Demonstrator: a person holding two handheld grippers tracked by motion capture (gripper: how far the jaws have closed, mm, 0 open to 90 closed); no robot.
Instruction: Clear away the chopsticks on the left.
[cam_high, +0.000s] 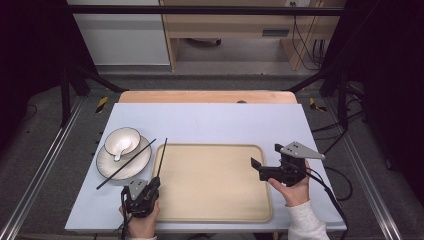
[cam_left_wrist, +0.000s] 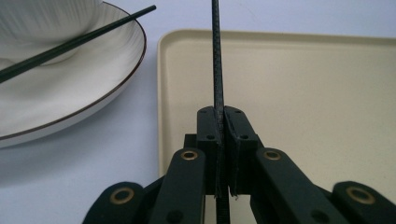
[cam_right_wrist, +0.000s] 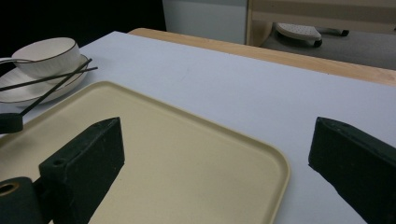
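A black chopstick (cam_high: 162, 157) is pinched at its near end by my left gripper (cam_high: 155, 182), which is shut on it at the tray's front left corner. The stick (cam_left_wrist: 218, 65) points away along the left edge of the beige tray (cam_high: 210, 200). A second chopstick (cam_high: 126, 164) lies slanted across the white plate (cam_high: 107, 167). That plate carries a white bowl (cam_high: 123, 136) with a spoon (cam_high: 120, 151) in it. My right gripper (cam_high: 256, 168) hangs open over the tray's right side, its fingers (cam_right_wrist: 88, 158) wide apart with nothing between them.
A pale blue mat (cam_high: 210, 120) covers the table, with a wooden strip (cam_high: 205, 96) along its far edge. Beyond the table are a cabinet (cam_high: 120, 35) and cables on the floor. The tray's inside (cam_right_wrist: 177, 163) is bare.
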